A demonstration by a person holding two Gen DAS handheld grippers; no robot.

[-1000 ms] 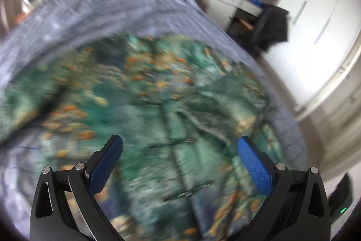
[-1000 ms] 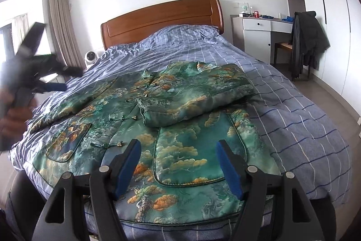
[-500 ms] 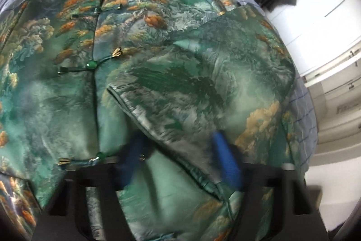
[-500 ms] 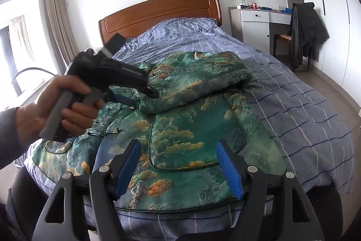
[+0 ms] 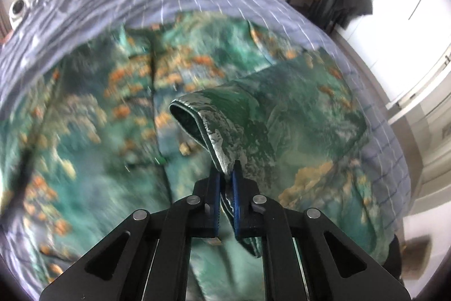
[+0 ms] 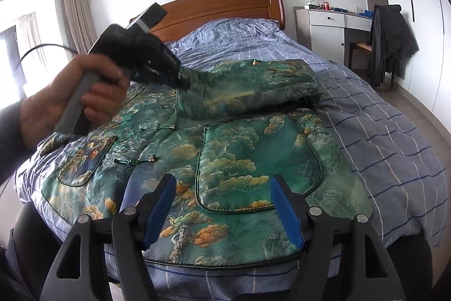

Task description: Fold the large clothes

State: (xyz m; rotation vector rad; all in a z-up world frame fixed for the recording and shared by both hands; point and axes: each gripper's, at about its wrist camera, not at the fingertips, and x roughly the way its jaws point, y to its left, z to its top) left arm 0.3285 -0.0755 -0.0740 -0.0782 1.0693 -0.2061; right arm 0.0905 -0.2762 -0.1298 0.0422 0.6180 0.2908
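A large green brocade jacket (image 6: 225, 154) with orange tree patterns lies spread face up on the bed. Its right sleeve (image 6: 253, 92) is folded across the chest. My left gripper (image 5: 226, 177) is shut on the sleeve cuff (image 5: 203, 117) and holds it lifted above the jacket front; it also shows in the right wrist view (image 6: 180, 79), held in a hand. My right gripper (image 6: 222, 202) is open and empty, hovering over the jacket's lower hem near the patch pocket (image 6: 253, 168).
The bed has a blue checked cover (image 6: 380, 131) and a wooden headboard (image 6: 220, 7). A white desk (image 6: 332, 27) and a chair with a dark coat (image 6: 391, 41) stand at the right. The bed's near edge (image 6: 225, 272) is just below my right gripper.
My left gripper came down onto the folded sleeve, closed on its cuff and lifted it. The right gripper stayed open over the hem, almost still.
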